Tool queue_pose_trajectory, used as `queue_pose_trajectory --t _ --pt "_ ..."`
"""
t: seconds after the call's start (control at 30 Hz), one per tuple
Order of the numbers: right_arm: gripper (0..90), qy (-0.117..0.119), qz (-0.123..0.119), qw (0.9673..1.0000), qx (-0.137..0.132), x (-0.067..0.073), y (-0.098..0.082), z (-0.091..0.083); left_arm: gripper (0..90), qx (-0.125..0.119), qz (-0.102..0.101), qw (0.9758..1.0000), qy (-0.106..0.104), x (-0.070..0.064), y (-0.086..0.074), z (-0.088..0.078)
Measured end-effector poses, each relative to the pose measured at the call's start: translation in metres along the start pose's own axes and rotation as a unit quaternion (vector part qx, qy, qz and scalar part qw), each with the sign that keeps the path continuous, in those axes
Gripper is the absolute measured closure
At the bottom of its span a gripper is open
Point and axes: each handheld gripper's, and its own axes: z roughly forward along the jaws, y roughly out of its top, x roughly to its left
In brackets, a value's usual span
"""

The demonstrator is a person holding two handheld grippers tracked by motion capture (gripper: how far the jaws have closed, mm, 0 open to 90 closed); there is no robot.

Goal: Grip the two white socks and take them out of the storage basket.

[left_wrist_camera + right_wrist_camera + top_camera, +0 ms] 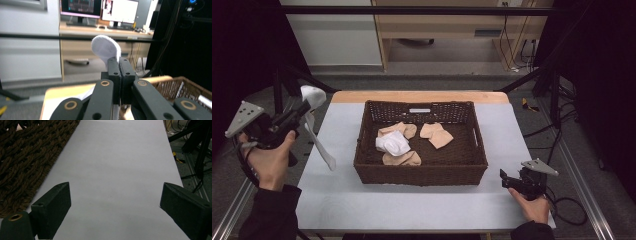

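Pinching a white sock (106, 47), left gripper (121, 61) jaws clamped together.

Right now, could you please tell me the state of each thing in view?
Left hand-held gripper: shut on white sock.
White sock: lifted, dangling left of the basket.
Right hand-held gripper: open, empty, over the table.
Basket: upright on the table, holding beige socks and a bundled white sock.

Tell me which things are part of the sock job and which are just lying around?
Part of the job:
long white sock in the shut left gripper
brown woven wicker basket
white and beige socks inside it

Just lying about:
desk with computer monitors
cables on the floor
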Motion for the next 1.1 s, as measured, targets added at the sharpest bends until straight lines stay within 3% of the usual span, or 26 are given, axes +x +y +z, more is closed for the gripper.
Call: queue_pose_trajectory --t 0.13,0.27,0.4,0.5,0.67,0.7,0.77,0.8,0.93,1.0,1.1 --pt "10.0 0.000 -0.001 1.0000 0.000 0.000 0.000 0.000 88.3 0.042 -0.011 0.9990 0.006 0.010 -0.043 0.004" --pt "10.0 -0.002 -0.003 1.0000 0.002 0.001 0.000 0.000 88.3 0.099 -0.015 0.9948 0.017 0.018 -0.083 0.013" --pt "10.1 -0.001 -0.003 1.0000 0.003 0.000 0.000 0.000 88.3 0.159 -0.005 0.9868 0.030 0.019 -0.116 0.022" --pt "10.1 -0.001 -0.002 1.0000 0.003 0.000 0.000 0.000 88.2 0.200 0.012 0.9789 0.039 0.020 -0.134 0.026" --pt "10.1 0.000 -0.004 1.0000 0.004 0.001 -0.001 0.000 86.5 0.238 0.019 0.9702 0.043 0.021 -0.153 0.031" --pt "10.1 -0.001 -0.005 1.0000 0.005 0.001 -0.001 0.000 84.3 0.241 0.018 0.9694 0.040 0.021 -0.156 0.032" --pt "10.1 -0.001 -0.006 1.0000 0.006 0.001 -0.001 0.000 76.6 0.240 0.020 0.9699 0.033 0.023 -0.160 0.033" --pt "10.1 0.000 -0.007 1.0000 0.006 0.001 -0.001 0.000 70.3 0.235 0.018 0.9713 0.033 0.023 -0.160 0.032" --pt "10.1 0.000 -0.004 1.0000 0.007 0.000 -0.001 0.000 53.9 0.198 0.003 0.9799 0.024 0.020 -0.150 0.028" --pt "10.1 0.000 -0.004 1.0000 0.006 0.000 -0.001 0.000 49.5 0.180 -0.004 0.9834 0.024 0.019 -0.144 0.025" --pt "10.1 0.000 -0.003 1.0000 0.004 -0.001 -0.001 -0.001 47.5 0.164 -0.012 0.9860 0.026 0.016 -0.135 0.022"
